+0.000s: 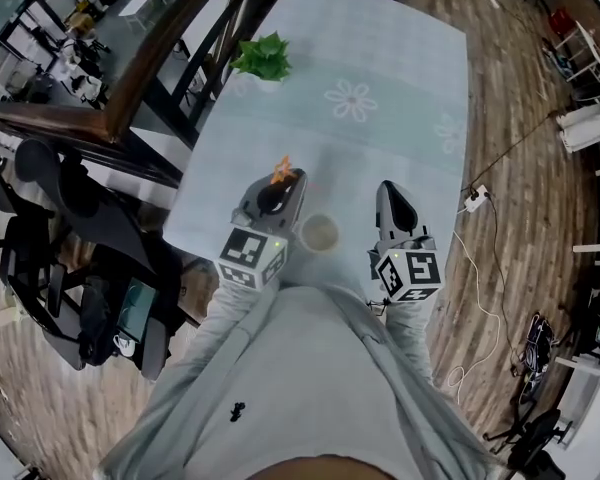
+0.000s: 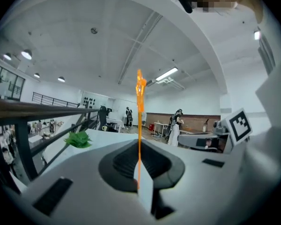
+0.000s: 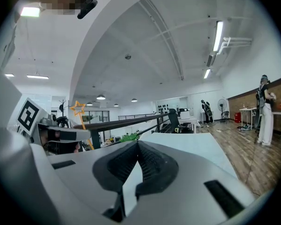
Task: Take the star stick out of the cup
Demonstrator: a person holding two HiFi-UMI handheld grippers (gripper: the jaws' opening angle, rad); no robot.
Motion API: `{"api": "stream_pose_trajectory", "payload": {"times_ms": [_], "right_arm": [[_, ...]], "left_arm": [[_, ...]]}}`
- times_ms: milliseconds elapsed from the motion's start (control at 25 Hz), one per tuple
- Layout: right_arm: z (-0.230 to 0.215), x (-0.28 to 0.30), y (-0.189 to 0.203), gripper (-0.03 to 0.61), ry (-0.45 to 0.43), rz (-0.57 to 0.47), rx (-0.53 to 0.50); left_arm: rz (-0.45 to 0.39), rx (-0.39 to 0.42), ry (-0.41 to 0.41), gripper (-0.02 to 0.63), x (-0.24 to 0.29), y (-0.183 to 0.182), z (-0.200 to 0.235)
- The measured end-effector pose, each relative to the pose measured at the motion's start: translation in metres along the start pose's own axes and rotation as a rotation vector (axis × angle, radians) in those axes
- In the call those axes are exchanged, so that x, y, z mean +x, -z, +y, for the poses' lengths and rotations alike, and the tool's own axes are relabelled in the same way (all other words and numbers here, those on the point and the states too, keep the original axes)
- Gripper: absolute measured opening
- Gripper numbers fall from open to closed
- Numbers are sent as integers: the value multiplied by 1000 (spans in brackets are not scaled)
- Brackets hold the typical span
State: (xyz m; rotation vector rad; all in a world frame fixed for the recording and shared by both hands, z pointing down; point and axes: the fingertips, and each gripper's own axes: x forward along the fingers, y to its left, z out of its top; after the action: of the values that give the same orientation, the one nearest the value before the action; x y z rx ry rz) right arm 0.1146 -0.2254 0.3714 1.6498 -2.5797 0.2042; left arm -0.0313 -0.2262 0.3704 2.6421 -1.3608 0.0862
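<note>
My left gripper [image 1: 277,186] is shut on the thin orange star stick [image 1: 282,171], which points up and away from me. It is held just left of the pale cup [image 1: 320,233], clear of it. In the left gripper view the stick [image 2: 140,121] rises straight from the closed jaws to its star tip. The cup stands on the light table [image 1: 380,68] between my two grippers. My right gripper [image 1: 391,192] is to the cup's right, shut with nothing in it. From the right gripper view the star [image 3: 77,108] shows above the left gripper [image 3: 61,135].
A small green plant [image 1: 263,58] stands at the table's far left. A dark railing [image 1: 150,58] and office chairs [image 1: 40,218] lie beyond the left edge. A power strip and cable [image 1: 475,200] lie on the wooden floor to the right.
</note>
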Motion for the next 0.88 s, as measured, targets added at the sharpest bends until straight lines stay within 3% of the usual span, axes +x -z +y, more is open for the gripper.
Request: {"api": "stream_pose_trajectory", "payload": {"times_ms": [400,880], "right_arm": [[6,2,-17,15,-49,-56,-41],[15,-7,-23,15,-78,-84,-69]], "left_arm": [[-30,207,-147,26,-18,-29,26],[-106,242,-252,26,-48,-29,38]]}}
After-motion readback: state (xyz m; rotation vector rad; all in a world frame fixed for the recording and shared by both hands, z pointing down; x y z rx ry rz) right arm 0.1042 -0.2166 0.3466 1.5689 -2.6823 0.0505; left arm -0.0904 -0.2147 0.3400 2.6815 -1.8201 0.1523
